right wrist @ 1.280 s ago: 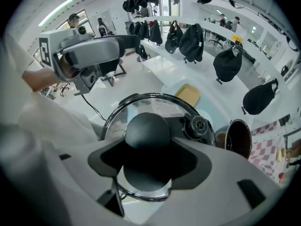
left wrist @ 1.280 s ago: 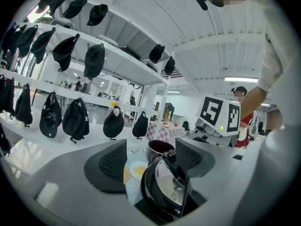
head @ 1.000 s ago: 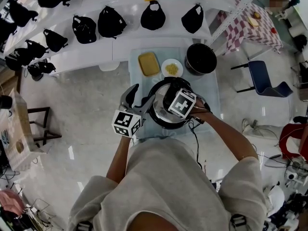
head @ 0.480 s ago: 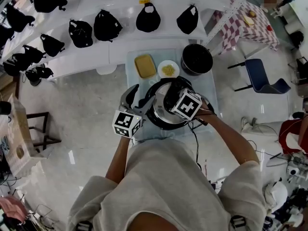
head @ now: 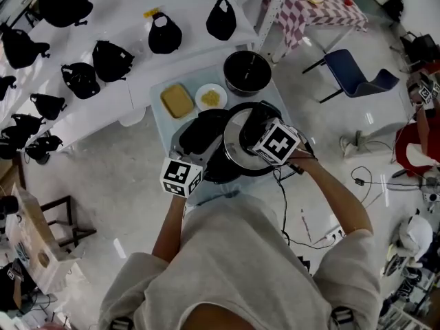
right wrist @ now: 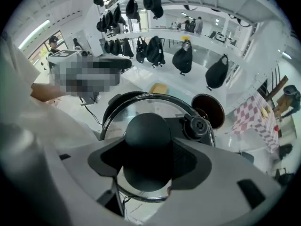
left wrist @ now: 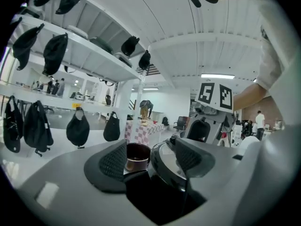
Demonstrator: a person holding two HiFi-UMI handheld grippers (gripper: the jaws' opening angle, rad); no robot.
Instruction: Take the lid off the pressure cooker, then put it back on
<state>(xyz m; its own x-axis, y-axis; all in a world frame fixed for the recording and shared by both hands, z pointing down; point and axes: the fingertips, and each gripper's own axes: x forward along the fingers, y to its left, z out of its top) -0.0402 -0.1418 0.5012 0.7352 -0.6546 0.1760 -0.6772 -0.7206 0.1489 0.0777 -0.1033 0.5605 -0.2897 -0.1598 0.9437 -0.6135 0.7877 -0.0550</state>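
Pressure cooker (head: 210, 167): black, round body, upright on the light-blue table (head: 161, 119), towards its near edge. Its left side shows dark and uncovered.

Lid (head: 237, 143): shiny metal disc with a black rim, domed black knob (right wrist: 146, 135) at centre and a small round valve (right wrist: 197, 125) beside it. It is raised and tilted, offset over the cooker's right side. The right gripper (right wrist: 148, 159) holds it by the knob.

Black bags (head: 112, 59) are lined up on white shelving (head: 196, 38); a checkered table (head: 323, 9) and blue chair (head: 350, 74) are parked on glossy floor (head: 89, 177).
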